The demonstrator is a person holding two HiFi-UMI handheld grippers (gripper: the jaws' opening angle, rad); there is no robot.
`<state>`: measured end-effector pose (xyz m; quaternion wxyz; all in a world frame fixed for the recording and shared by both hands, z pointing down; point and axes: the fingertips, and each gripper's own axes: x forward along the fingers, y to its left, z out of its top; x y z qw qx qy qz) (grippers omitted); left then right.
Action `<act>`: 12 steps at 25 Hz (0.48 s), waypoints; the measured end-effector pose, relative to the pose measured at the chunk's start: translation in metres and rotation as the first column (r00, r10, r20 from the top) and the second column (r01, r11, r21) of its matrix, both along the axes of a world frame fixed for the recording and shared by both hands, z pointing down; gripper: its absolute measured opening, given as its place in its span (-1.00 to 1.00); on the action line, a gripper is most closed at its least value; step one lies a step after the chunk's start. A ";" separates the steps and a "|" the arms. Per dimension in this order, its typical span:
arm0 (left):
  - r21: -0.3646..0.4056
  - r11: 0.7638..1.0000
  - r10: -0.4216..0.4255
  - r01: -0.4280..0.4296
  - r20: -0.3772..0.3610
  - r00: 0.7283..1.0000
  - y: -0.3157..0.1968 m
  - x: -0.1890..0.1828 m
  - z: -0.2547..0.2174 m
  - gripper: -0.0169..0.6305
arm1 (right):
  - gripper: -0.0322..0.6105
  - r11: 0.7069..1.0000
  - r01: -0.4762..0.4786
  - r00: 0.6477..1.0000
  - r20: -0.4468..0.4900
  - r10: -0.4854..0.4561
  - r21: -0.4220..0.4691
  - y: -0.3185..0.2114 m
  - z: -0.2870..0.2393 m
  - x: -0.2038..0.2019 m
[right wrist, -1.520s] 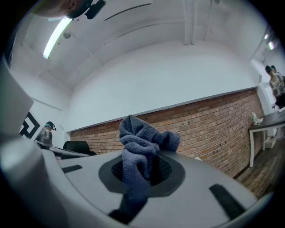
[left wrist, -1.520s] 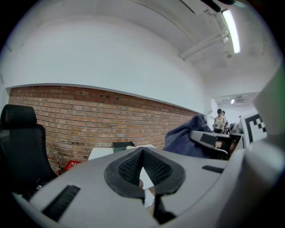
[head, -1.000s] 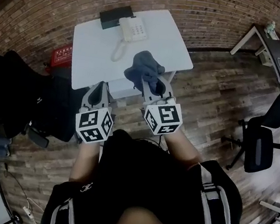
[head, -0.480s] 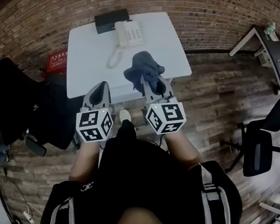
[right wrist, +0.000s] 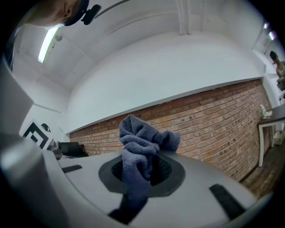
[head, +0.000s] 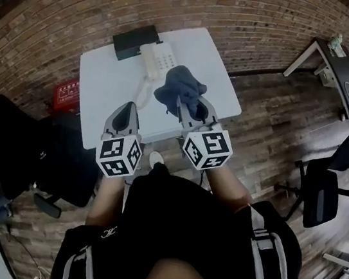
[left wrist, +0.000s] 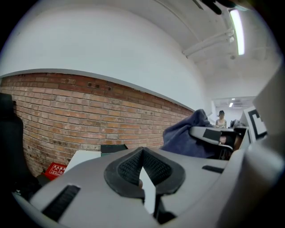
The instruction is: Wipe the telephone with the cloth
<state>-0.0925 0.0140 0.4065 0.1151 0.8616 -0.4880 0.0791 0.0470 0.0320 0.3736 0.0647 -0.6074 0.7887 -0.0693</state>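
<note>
The white telephone [head: 157, 58] lies at the back of the white table [head: 107, 90], its coiled cord [head: 144, 90] trailing toward me. My right gripper [head: 190, 101] is shut on a bunched blue-grey cloth [head: 180, 86], which hangs in the air over the table just right of the phone. In the right gripper view the cloth [right wrist: 142, 138] bulges out above the closed jaws of the right gripper [right wrist: 144, 165]. My left gripper [head: 127, 106] hovers over the table's near edge, shut and empty. The left gripper view shows the left gripper [left wrist: 142, 156], with the cloth [left wrist: 185, 133] to its right.
A black box [head: 135, 33] sits behind the phone against the brick wall. A red box [head: 67, 89] stands on the floor left of the table. A black office chair [head: 319, 190] and a dark desk [head: 342, 60] are at the right; a dark bulky shape [head: 6, 136] is at the left.
Both grippers have come closer to the table. The cloth in the right gripper now hangs over the tabletop beside the phone instead of before the table's edge.
</note>
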 end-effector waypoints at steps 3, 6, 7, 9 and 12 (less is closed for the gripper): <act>-0.008 1.000 -0.009 0.009 -0.007 1.000 -0.031 -0.005 0.000 -0.96 | -0.81 1.000 0.006 1.000 -0.010 -0.006 -0.008 -0.032 0.000 -0.003; -0.024 1.000 -0.005 0.005 -0.007 1.000 -0.062 -0.007 0.004 -0.96 | -0.81 1.000 0.003 1.000 -0.016 -0.004 -0.018 -0.063 0.001 -0.005; -0.028 1.000 -0.002 0.002 -0.007 1.000 -0.073 -0.008 0.005 -0.96 | -0.81 1.000 0.003 1.000 -0.015 -0.003 -0.021 -0.074 0.001 -0.006; -0.032 0.999 0.003 -0.003 -0.008 1.000 -0.094 -0.010 0.006 -0.96 | -0.81 1.000 0.003 1.000 -0.020 -0.003 -0.026 -0.095 0.002 -0.010; -0.032 0.999 0.009 -0.009 -0.012 1.000 -0.122 -0.014 0.006 -0.96 | -0.81 0.999 0.001 1.000 -0.031 -0.002 -0.033 -0.124 0.006 -0.014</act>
